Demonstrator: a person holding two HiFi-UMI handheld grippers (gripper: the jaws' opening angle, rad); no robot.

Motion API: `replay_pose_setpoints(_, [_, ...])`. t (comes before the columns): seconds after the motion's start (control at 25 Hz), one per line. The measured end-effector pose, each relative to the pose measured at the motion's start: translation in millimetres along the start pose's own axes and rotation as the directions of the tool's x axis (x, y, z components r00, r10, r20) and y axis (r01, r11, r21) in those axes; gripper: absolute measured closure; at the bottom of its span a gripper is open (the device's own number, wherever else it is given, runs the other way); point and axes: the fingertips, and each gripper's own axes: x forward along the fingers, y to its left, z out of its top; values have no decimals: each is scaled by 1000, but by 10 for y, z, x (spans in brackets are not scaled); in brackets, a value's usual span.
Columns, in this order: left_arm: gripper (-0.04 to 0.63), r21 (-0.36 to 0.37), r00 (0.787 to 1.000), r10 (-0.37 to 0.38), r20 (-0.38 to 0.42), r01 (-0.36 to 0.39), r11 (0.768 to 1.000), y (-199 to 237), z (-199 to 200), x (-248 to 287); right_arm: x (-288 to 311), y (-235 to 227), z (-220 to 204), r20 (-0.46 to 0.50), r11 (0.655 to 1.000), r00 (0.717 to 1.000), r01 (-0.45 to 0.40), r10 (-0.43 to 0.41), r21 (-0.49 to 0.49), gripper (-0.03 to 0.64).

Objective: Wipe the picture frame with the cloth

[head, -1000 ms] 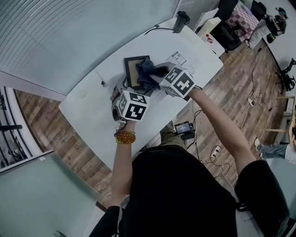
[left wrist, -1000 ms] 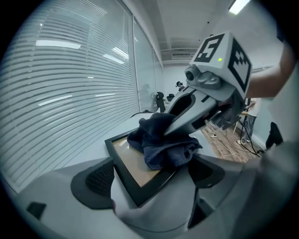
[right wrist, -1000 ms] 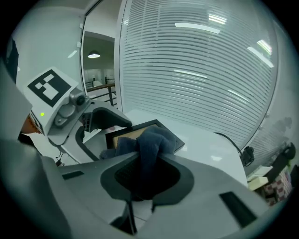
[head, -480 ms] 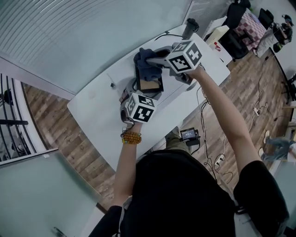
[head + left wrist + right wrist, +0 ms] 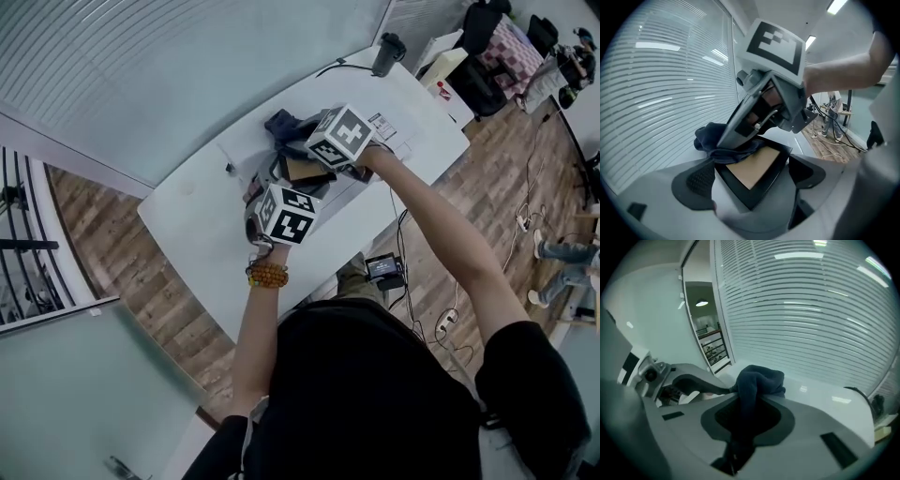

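Over the table (image 5: 192, 234), left gripper (image 5: 750, 177) seemingly clamps picture frame (image 5: 757, 164); right gripper (image 5: 747, 420) pinches cloth (image 5: 759, 380).

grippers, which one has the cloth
The right gripper: its jaws are shut on the dark blue cloth. The left gripper has the frame between its jaws instead.

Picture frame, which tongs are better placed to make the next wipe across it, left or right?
Right. The right tongs are shut on the cloth, which lies on the picture frame's far edge. The left tongs are shut on its near corner, apparently steadying it.
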Motion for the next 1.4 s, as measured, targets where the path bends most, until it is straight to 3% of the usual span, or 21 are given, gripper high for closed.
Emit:
replay_pose_setpoints(0.12, [95,0,1000,0,1,0,1000,-33,12,6,-84,177,-98,-36,998,999,-32,31,-54,571])
replay_pose_setpoints(0.24, [95,-1,1000,1,0,-1,1000,-18,9,10,-117,306,-166,-79,996,995,-71,67,-47,571])
replay_pose_setpoints(0.44, [94,-2,1000,2,0,-2,1000,-30,27,-10,-246,640,-312,-131,962,954,-272,270,-1,571])
replay_pose_setpoints(0.6, [95,-4,1000,1,3,-1,1000,-44,36,-8,-450,658,-216,-155,912,928,-366,340,-186,571])
replay_pose_setpoints(0.68, [95,-2,1000,-1,5,1,1000,-35,40,3,-536,429,-19,-99,929,956,-292,276,-228,571])
replay_pose_setpoints(0.76, [95,-1,1000,0,5,0,1000,-20,34,9,-521,30,119,-53,959,994,-106,95,-261,571])
replay_pose_setpoints(0.84, [95,-3,1000,0,2,0,1000,-18,27,11,-418,-309,32,-84,936,992,62,-97,-348,571])
replay_pose_setpoints(0.92, [95,-3,1000,-2,2,2,1000,-33,30,14,-308,-392,-175,-133,889,975,103,-180,-447,571])
replay_pose_setpoints(0.96, [95,-3,1000,-3,1,3,1000,-40,29,14,-272,-364,-239,-136,882,973,103,-184,-460,571])
replay_pose_setpoints(1.16, [95,-2,1000,5,-3,-5,1000,26,24,-4,-225,-199,-251,-177,920,971,83,-162,-384,572])
replay_pose_setpoints(1.4, [95,-1,1000,4,-1,-4,1000,-7,37,4,-283,-45,-328,-223,932,964,56,-144,-359,572])
